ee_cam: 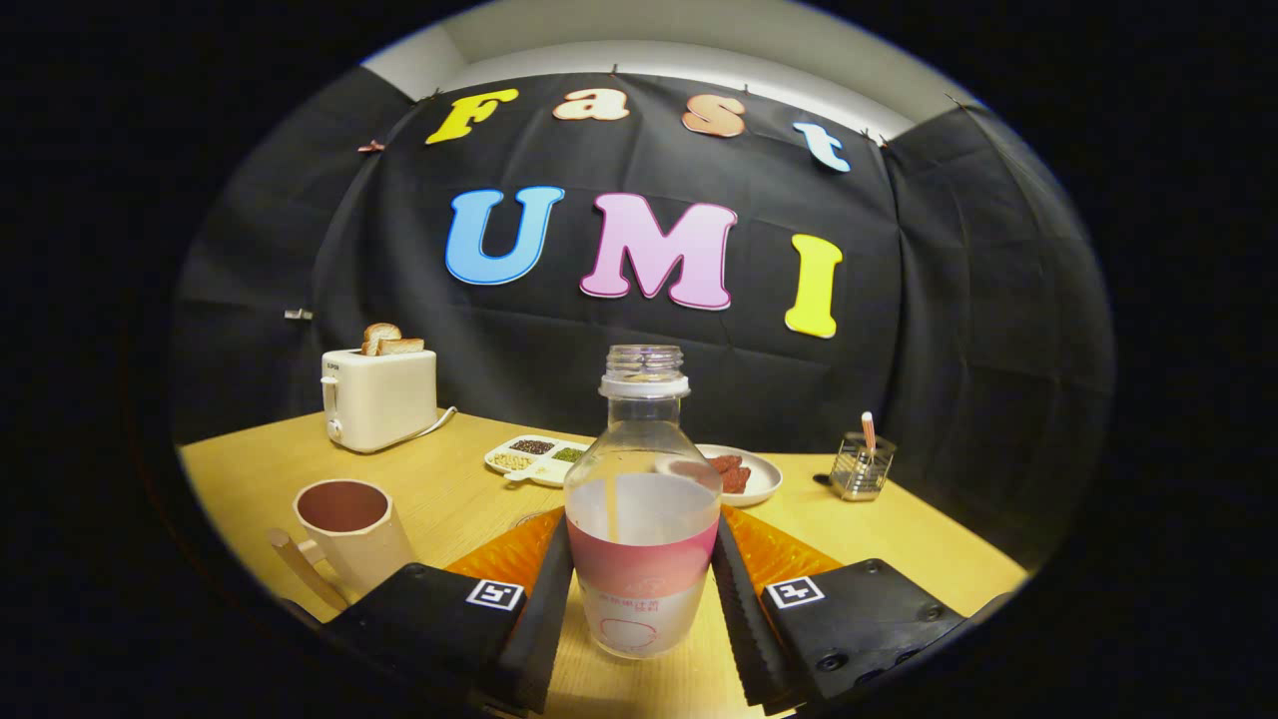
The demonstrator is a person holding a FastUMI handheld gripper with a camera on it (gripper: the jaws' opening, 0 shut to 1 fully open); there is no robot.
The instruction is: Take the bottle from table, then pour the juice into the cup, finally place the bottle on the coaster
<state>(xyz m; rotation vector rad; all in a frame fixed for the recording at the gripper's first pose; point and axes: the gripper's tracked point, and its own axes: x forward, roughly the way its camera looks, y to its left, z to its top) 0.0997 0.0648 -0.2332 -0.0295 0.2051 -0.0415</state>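
Bottle [642,519] stands upright between the tool [642,589] fingers, gripped.

Low over the table [449,489], camera faces the booth wall.

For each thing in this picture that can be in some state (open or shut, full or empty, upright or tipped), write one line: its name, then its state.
bottle: upright, cap off, partly filled, between the fingers.
gripper: fingers against both sides of the bottle.
cup: upright, dark reddish inside; whether liquid, cannot tell.
toaster: two bread slices standing up in the slots.
plate: holds reddish pieces.
divided tray: compartments filled.
wire holder: upright, a stick inside.
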